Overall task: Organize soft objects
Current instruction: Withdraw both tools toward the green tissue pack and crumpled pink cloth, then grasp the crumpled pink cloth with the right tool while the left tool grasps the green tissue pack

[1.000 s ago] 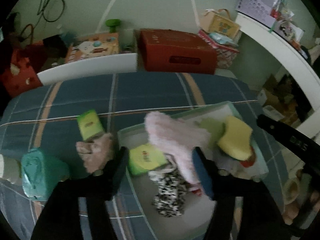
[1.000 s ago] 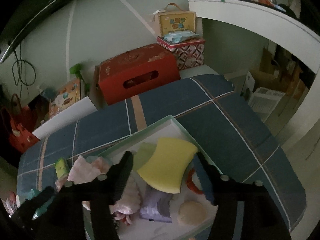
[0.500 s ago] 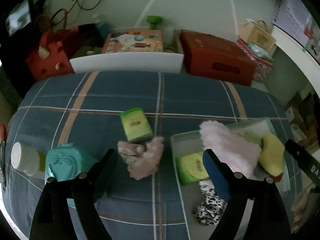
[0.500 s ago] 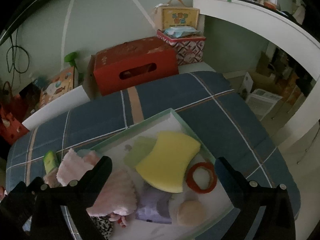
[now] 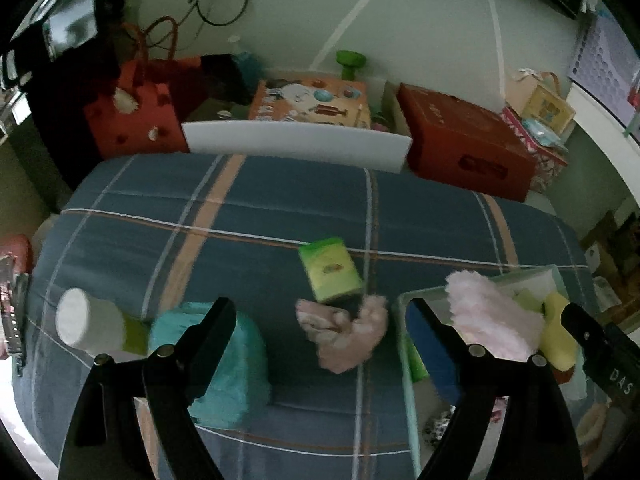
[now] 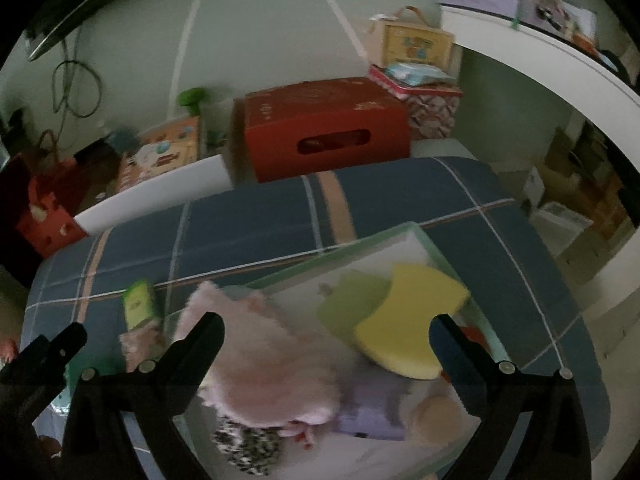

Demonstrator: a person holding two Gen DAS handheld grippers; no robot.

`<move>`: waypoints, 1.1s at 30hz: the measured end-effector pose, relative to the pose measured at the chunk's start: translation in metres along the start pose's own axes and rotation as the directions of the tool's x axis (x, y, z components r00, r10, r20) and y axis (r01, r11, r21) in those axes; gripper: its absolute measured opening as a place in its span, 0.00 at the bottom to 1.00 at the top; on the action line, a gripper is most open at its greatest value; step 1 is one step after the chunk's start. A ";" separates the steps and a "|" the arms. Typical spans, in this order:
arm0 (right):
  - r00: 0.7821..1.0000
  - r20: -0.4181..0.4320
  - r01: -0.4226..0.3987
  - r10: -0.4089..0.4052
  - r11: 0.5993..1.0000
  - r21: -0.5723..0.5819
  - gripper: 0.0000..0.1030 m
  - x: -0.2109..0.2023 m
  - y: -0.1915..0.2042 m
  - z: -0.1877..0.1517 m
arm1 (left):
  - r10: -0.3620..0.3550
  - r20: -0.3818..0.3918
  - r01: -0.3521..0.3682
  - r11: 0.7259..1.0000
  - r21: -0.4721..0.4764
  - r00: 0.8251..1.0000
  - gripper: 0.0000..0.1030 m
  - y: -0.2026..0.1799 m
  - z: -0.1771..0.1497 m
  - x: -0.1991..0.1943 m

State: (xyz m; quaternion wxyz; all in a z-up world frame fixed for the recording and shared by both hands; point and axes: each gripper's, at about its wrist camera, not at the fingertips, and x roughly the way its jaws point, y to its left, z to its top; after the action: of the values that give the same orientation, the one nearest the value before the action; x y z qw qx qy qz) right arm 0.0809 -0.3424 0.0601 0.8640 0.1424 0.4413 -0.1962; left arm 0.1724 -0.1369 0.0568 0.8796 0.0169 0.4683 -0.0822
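My left gripper [image 5: 322, 320] is open and empty, above a crumpled pink cloth [image 5: 344, 336] on the blue plaid bed [image 5: 240, 208]. A green sponge block [image 5: 329, 269] lies just beyond the cloth. A teal fuzzy item [image 5: 236, 368] sits by the left finger. The pale green tray [image 6: 360, 246] at the right holds a fluffy pink cloth [image 6: 264, 352], a yellow sponge [image 6: 412, 328], a light green piece [image 6: 352, 308], a purple item [image 6: 372, 412] and a leopard-print cloth [image 6: 248, 448]. My right gripper [image 6: 326, 328] is open and empty above the tray.
A white-capped bottle [image 5: 90, 326] lies at the bed's left edge. A red cardboard box [image 6: 324, 128], a white board [image 5: 296, 146] and toy boxes [image 5: 308, 98] stand behind the bed. A white shelf [image 6: 560, 60] runs along the right.
The left gripper has swung left from over the tray to over the pink cloth and opened wider. The right gripper has opened wide and shifted left over the tray.
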 end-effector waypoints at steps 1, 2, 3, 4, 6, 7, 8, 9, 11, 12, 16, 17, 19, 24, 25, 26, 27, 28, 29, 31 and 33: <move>1.000 0.002 -0.006 0.006 1.000 -0.007 1.00 0.000 0.004 -0.001 | 0.009 0.003 -0.009 1.000 -0.002 1.000 0.85 0.003 0.000 -0.001; 1.000 0.003 -0.012 0.012 1.000 -0.014 1.00 -0.001 0.010 -0.001 | 0.016 0.006 -0.016 1.000 -0.009 1.000 0.85 0.008 0.001 -0.002; 1.000 0.003 -0.019 0.019 1.000 -0.022 1.00 -0.001 0.014 -0.001 | 0.018 0.007 -0.018 1.000 -0.015 1.000 0.85 0.012 0.002 -0.003; 1.000 0.002 -0.025 0.025 0.999 -0.031 1.00 -0.001 0.020 -0.002 | 0.020 0.008 -0.019 1.000 -0.022 1.000 0.85 0.015 0.002 -0.004; 0.999 -0.005 -0.032 0.032 0.998 -0.053 1.00 0.000 0.031 -0.003 | 0.028 0.012 -0.027 0.999 -0.036 1.000 0.85 0.024 0.004 -0.006; 0.999 -0.008 -0.033 0.033 0.998 -0.060 1.00 0.000 0.035 -0.004 | 0.034 0.015 -0.034 0.999 -0.042 0.999 0.85 0.029 0.004 -0.007; 0.999 -0.010 -0.035 0.035 0.997 -0.068 1.00 0.001 0.039 -0.005 | 0.041 0.017 -0.040 0.998 -0.049 0.999 0.85 0.033 0.005 -0.007; 0.999 -0.014 -0.041 0.040 0.996 -0.077 1.00 0.002 0.045 -0.006 | 0.046 0.019 -0.045 0.997 -0.056 0.999 0.85 0.037 0.005 -0.008; 0.998 -0.016 -0.057 0.056 0.995 -0.085 1.00 0.002 0.051 -0.007 | 0.049 0.018 -0.048 0.996 -0.077 0.999 0.85 0.048 0.006 -0.009; 0.998 -0.015 -0.070 0.069 0.994 -0.087 1.00 0.002 0.055 -0.007 | 0.049 0.018 -0.047 0.995 -0.087 0.999 0.85 0.053 0.006 -0.009; 0.989 -0.017 -0.145 0.144 0.985 -0.088 1.00 0.003 0.073 -0.008 | 0.058 0.009 -0.056 0.991 -0.124 0.998 0.85 0.073 0.008 -0.009; 0.987 -0.017 -0.158 0.157 0.983 -0.093 1.00 0.003 0.079 -0.009 | 0.058 0.007 -0.057 0.990 -0.128 0.998 0.85 0.076 0.008 -0.009; 0.982 -0.024 -0.187 0.186 0.976 -0.110 1.00 0.006 0.093 -0.011 | 0.060 0.004 -0.059 0.989 -0.139 0.998 0.85 0.085 0.009 -0.008; 0.967 -0.065 -0.253 0.246 0.957 -0.142 1.00 0.021 0.122 -0.018 | 0.055 -0.014 -0.057 0.985 -0.166 0.998 0.85 0.101 0.012 -0.001; 0.966 -0.079 -0.258 0.248 0.955 -0.149 0.99 0.026 0.128 -0.021 | 0.054 -0.022 -0.057 0.984 -0.169 0.998 0.85 0.103 0.011 0.001; 0.964 -0.090 -0.261 0.249 0.952 -0.158 0.95 0.029 0.132 -0.023 | 0.053 -0.030 -0.058 0.983 -0.173 0.998 0.85 0.105 0.011 0.003; 0.963 -0.098 -0.266 0.252 0.950 -0.164 0.92 0.032 0.135 -0.025 | 0.053 -0.035 -0.059 0.983 -0.175 0.998 0.85 0.106 0.011 0.004; 0.960 -0.109 -0.273 0.258 0.947 -0.168 0.85 0.036 0.138 -0.028 | 0.051 -0.039 -0.057 0.983 -0.176 0.998 0.85 0.107 0.011 0.007; 0.956 -0.124 -0.283 0.264 0.944 -0.168 0.80 0.040 0.141 -0.030 | 0.049 -0.040 -0.055 0.983 -0.177 0.998 0.85 0.107 0.011 0.008; 0.953 -0.149 -0.287 0.264 0.943 -0.170 0.77 0.049 0.144 -0.034 | 0.039 -0.052 -0.048 0.983 -0.175 0.998 0.85 0.106 0.011 0.013; 0.952 -0.168 -0.286 0.257 0.941 -0.179 0.70 0.057 0.148 -0.038 | 0.035 -0.066 -0.046 0.984 -0.170 0.997 0.85 0.105 0.012 0.018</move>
State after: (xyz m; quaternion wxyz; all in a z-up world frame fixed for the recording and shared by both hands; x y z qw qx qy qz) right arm 0.1535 -0.2076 0.0023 0.8590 0.1277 0.4955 -0.0184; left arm 0.2089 -0.0368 0.0434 0.8642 -0.0467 0.5004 -0.0231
